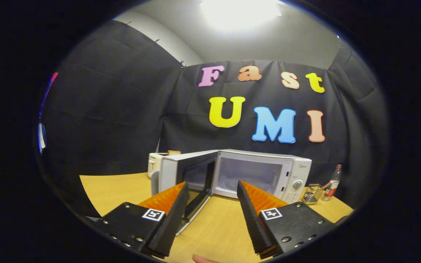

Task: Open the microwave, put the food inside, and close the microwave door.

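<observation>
A white microwave (pixel 291 171) stands on the wooden table (pixel 217 226) beyond my fingers. Its door (pixel 188 175) is swung wide open to the left, and the lit cavity (pixel 249 175) looks bare inside. My gripper (pixel 212 188) is open, held back from the microwave, its two fingers spread with nothing between them; the left fingertip lines up with the open door, the right with the cavity's lower edge. A small pale tip, possibly a person's finger (pixel 203 259), shows on the table just below the fingers. I see no food item clearly.
A white toaster (pixel 155 162) with a slice of bread in it stands behind the open door. Right of the microwave sit a small wire basket (pixel 312 194) and a clear bottle with a red label (pixel 334 184). Black cloth walls close in the booth.
</observation>
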